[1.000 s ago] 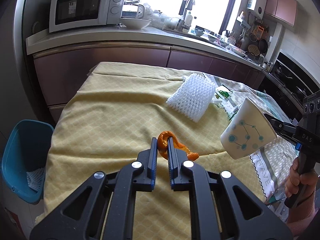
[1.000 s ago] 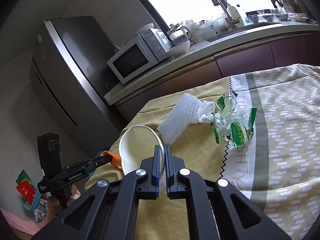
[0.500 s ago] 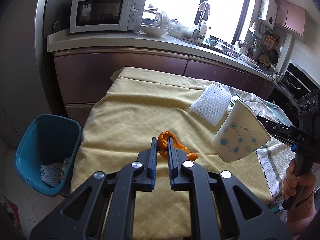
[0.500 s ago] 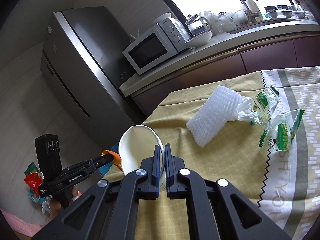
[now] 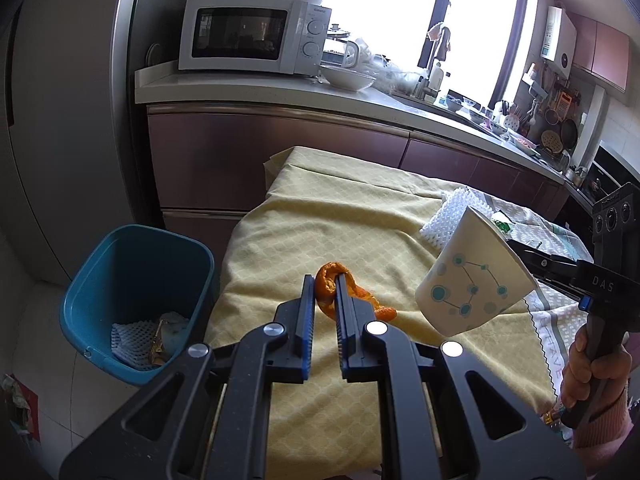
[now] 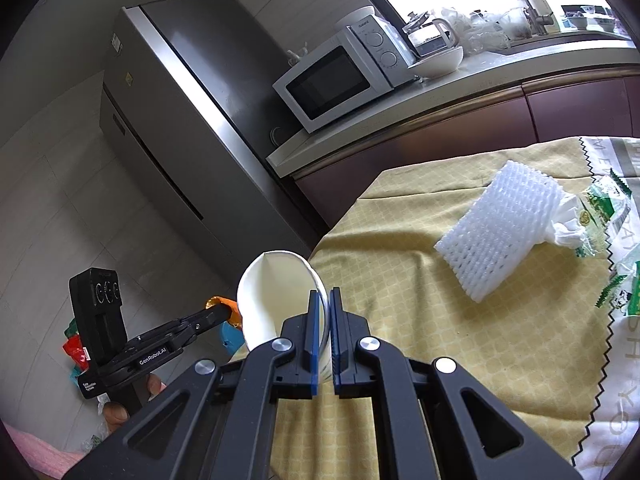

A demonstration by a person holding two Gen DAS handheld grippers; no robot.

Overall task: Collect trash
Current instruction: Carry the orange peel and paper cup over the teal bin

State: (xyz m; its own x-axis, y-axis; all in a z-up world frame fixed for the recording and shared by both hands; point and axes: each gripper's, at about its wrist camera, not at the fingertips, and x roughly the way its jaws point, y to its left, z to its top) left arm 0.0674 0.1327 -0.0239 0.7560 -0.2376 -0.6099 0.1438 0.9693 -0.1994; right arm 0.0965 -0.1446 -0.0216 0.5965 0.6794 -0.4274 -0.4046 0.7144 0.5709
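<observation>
Left hand-held gripper point(image 5: 322, 300): clamped on an orange peel point(image 5: 329, 288), one end trailing to the right over the yellow cloth point(image 5: 320, 220).
Right hand-held gripper point(image 6: 324, 312): pinching the rim and wall of a white paper cup point(image 6: 276, 296), mouth tilted up and left; in the left wrist view, cup point(image 5: 472, 280) in the air above the cloth, printed with teal dots and lines.
Peel, right wrist view point(image 6: 224, 308): just left of the cup, held past the surface edge.
Bin point(image 5: 136, 300): blue, on the floor left of the surface, below and left of the peel; white foam net and scraps at the bottom.
Foam net point(image 6: 508, 232): white, lying on the cloth farther back.
Wrappers point(image 6: 604, 208): green and white, touching the foam net's right end.
Microwave point(image 5: 252, 34): white, on the back kitchen surface beside the fridge point(image 6: 168, 120).
</observation>
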